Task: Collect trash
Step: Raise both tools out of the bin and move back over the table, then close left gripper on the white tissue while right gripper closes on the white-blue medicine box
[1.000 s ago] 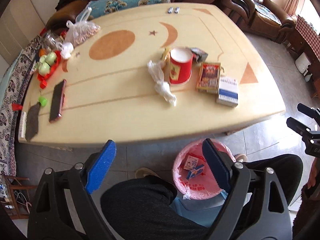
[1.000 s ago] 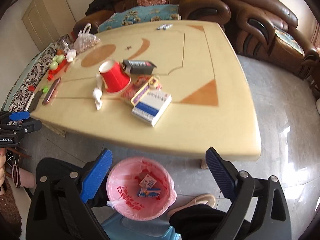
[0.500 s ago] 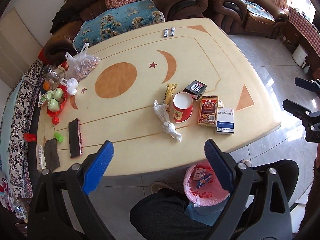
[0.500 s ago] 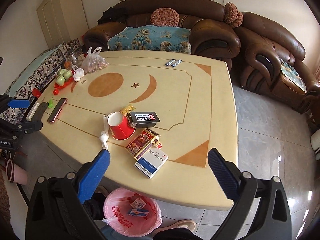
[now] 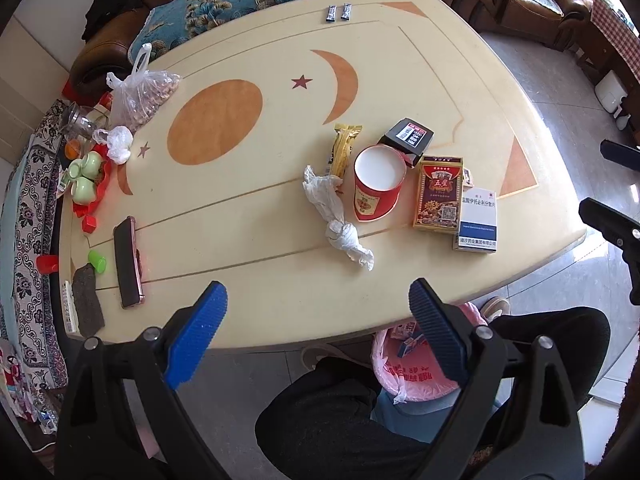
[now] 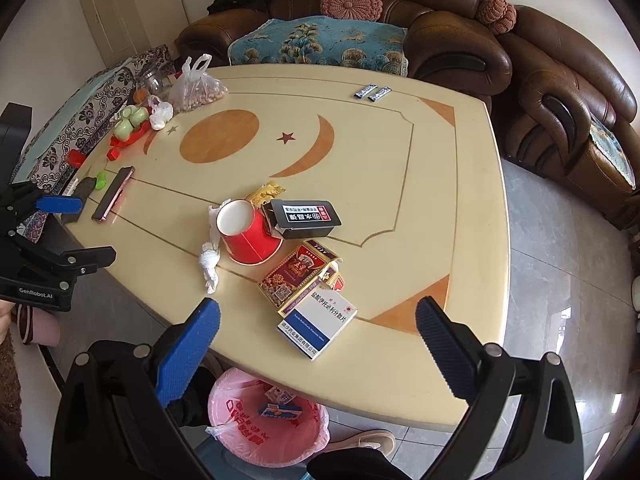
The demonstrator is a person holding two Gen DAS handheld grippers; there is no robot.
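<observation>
Trash is lying mid-desk (image 6: 460,184): a red cup (image 6: 249,236) beside a twisted tissue (image 5: 340,220) and boxes (image 6: 316,322). Your left tool (image 5: 316,328) and right tool (image 6: 320,344) are hovering wide open and empty above the near edge, over the pink-lined bin (image 6: 240,428).

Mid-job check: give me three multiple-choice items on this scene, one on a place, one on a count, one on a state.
1. The pink-lined trash bin stands:
A on the table
B on the floor by the table's near edge
C on the sofa

2. Small dark sachets at the table's far edge:
A two
B four
C none

3. The red paper cup is:
A upright
B crushed flat
C lying tipped

Key: 1 B, it shows below the cream table edge; 2 A, a pair side by side; 3 C, its white mouth faces sideways in the right wrist view.
</observation>
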